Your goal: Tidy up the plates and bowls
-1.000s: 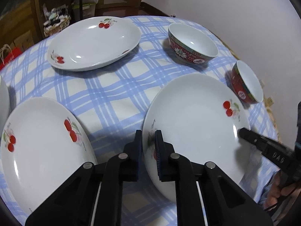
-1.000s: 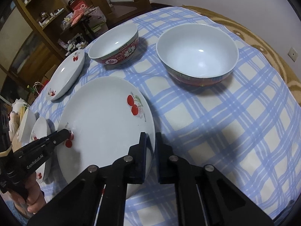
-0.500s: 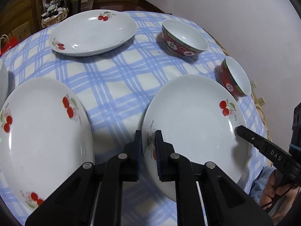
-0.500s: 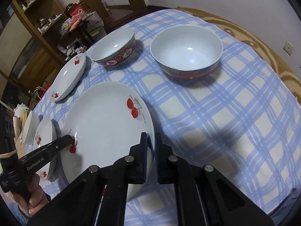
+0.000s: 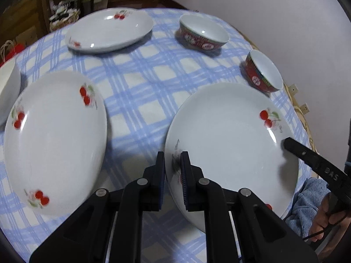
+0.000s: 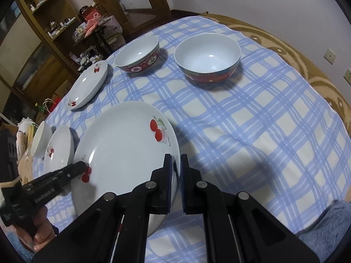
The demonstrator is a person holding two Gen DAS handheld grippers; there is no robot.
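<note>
Held plate: white cherry-print plate [image 5: 230, 144], gripped at two opposite rim points, raised above the checked tablecloth [image 5: 142, 100]; its shadow falls on the cloth below.
Left gripper [image 5: 172, 171]: jaws clamped on the plate's near-left rim; one pad inside the rim, one outside.
Right gripper [image 6: 175, 173]: jaws clamped on the opposite rim of the same plate, pads pressed nearly together with the rim between.
Second plate [image 5: 54, 140]: left of the held plate, close to it but not touching; tilted appearance, picture blurred there.
Third plate [image 5: 109, 30]: far side of the table, flat on the cloth.
Partial white dish [image 5: 7, 94]: at the left edge, mostly cut off; cannot tell plate or bowl.
Small bowl [image 5: 203, 35]: red patterned outside, upright, far right of the third plate.
Large bowl [image 6: 207, 57]: red band, upright, beside the small bowl, apart from it.
Hand [image 5: 324, 223]: visible under the right gripper, blue sleeve [image 5: 305, 201] beside it.
</note>
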